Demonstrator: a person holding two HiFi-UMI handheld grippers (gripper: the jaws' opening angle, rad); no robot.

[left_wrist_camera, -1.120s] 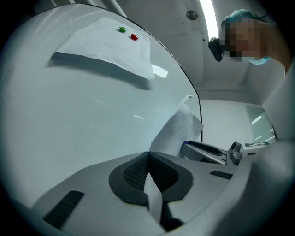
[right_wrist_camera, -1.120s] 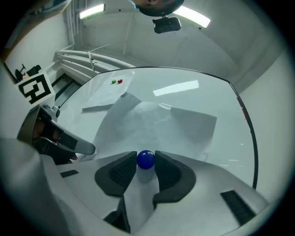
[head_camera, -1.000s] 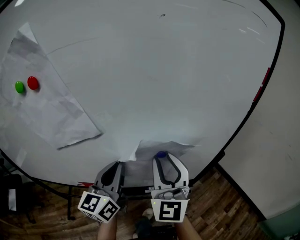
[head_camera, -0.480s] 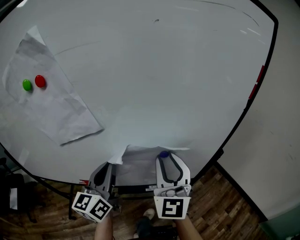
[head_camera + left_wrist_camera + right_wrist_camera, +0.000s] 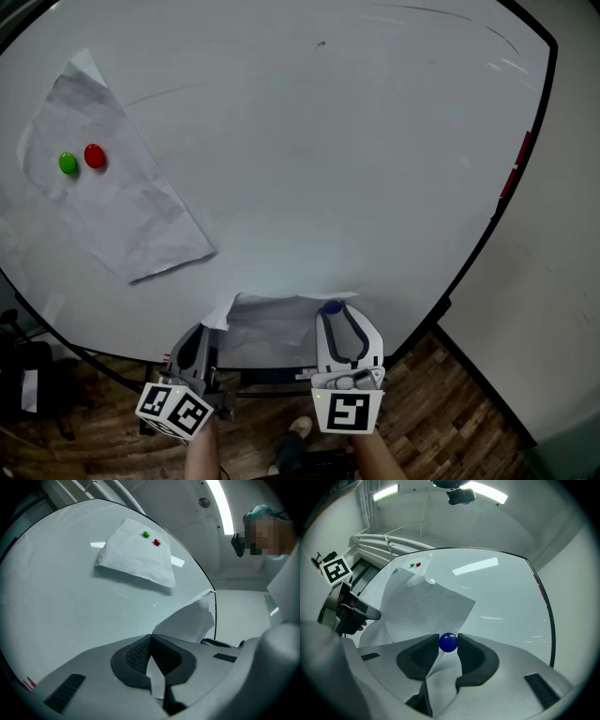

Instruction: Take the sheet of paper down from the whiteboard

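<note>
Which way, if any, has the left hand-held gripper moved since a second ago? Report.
Yes. The left hand-held gripper, shut on the sheet of paper, has slid left along the whiteboard's lower edge.

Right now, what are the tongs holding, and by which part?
Left tongs pinch the nearer paper sheet by its left edge; right tongs grip the blue magnet by its sides.

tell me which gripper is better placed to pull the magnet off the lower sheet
Right. The right gripper has its jaws shut on the blue magnet, while the left gripper pinches the lower sheet at its edge.
</note>
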